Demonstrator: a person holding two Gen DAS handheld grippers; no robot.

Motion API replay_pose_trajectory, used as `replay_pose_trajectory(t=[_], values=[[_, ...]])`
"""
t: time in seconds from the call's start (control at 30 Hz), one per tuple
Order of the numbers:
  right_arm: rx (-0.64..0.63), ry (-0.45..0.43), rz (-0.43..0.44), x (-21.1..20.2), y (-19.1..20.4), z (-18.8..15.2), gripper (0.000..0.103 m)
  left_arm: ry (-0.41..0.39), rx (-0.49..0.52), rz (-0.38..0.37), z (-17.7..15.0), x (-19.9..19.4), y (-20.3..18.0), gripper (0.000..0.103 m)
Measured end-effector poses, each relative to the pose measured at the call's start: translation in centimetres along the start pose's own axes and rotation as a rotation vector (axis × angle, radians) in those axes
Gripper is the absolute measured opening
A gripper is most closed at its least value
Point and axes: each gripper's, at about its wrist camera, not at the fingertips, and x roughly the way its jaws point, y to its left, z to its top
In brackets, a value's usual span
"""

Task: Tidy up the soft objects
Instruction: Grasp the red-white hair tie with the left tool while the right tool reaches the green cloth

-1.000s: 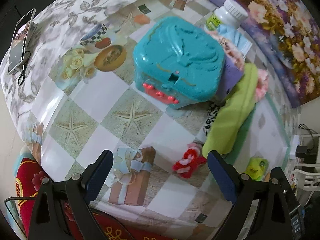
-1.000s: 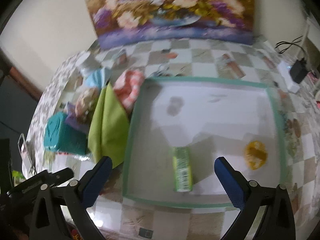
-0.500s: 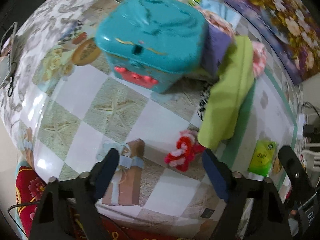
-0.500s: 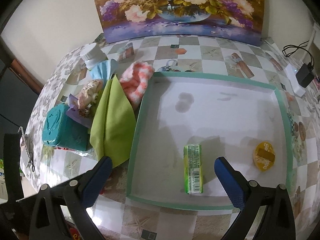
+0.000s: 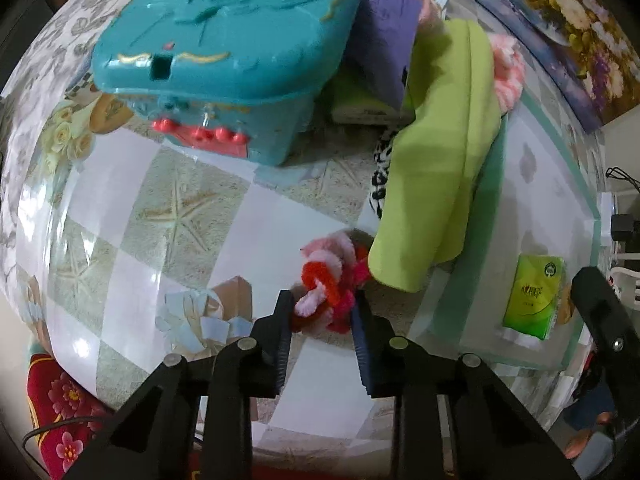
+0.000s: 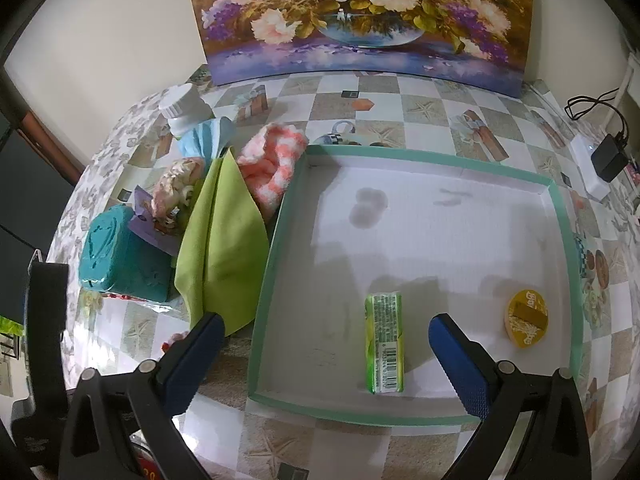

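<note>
My left gripper (image 5: 322,308) is shut on a red, pink and magenta fuzzy chenille toy (image 5: 330,284) that rests on the tabletop beside the tray. A lime green cloth (image 5: 436,168) lies just behind it, over a black-and-white patterned item (image 5: 380,184); the cloth also shows in the right wrist view (image 6: 224,252). A pink-and-white knitted piece (image 6: 272,168) lies beside the cloth. My right gripper (image 6: 324,340) is open and empty, above the near edge of the white tray with a teal rim (image 6: 276,240).
A teal plastic box (image 5: 224,48) stands at the left, against a purple item (image 5: 384,44). In the tray lie a green tissue pack (image 6: 384,344) and a yellow round lid (image 6: 528,318). A white bottle (image 6: 184,108), a floral painting (image 6: 360,16) and a charger (image 6: 608,158) stand farther back.
My left gripper moved forward and down to the fuzzy toy and shut on it. My right gripper has risen and drawn back a little, still open.
</note>
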Motion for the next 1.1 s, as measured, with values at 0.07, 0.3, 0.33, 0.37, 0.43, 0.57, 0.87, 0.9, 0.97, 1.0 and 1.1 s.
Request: replay_pose_trajectory(t=[0.07,0.3,0.33,0.37,0.43,0.57,0.87,0.9,0.97,1.0,1.1], values=[[0.000,0.001,-0.001,0.1,-0.1,0.0,0.103,-0.005,-0.004,-0.001,0.2,0.0,-0.1,0.028],[-0.014,-0.011,0.005,0.2,0.3,0.1,0.103,-0.047,-0.047,-0.031,0.7,-1.2,0.8,0.025],[-0.020,-0.017,0.010,0.2,0.5,0.1,0.103,-0.057,-0.056,-0.035,0.8,-1.5,0.9,0.025],[-0.025,-0.021,0.014,0.2,0.7,0.2,0.103,-0.062,-0.065,-0.041,0.9,-1.6,1.0,0.025],[-0.040,-0.034,0.029,0.1,1.2,0.3,0.103,-0.069,-0.091,-0.060,1.0,-2.0,1.3,0.025],[-0.058,-0.053,0.071,0.2,2.0,0.7,0.103,-0.078,-0.154,-0.079,1.4,-2.6,2.5,0.025],[-0.101,-0.126,0.198,0.4,4.5,1.8,0.103,-0.084,-0.268,-0.108,1.3,-2.4,5.6,0.025],[-0.110,-0.132,0.190,0.3,4.8,1.8,0.103,-0.082,-0.275,-0.107,1.0,-2.7,5.5,0.025],[-0.134,-0.151,0.174,0.4,5.6,1.9,0.103,-0.073,-0.289,-0.111,1.0,-2.7,6.6,0.025],[-0.140,-0.159,0.175,0.4,5.8,2.0,0.103,-0.071,-0.292,-0.113,1.0,-2.7,6.6,0.025],[-0.151,-0.155,0.191,0.9,6.3,2.1,0.103,-0.067,-0.302,-0.118,0.4,-3.2,7.9,0.025]])
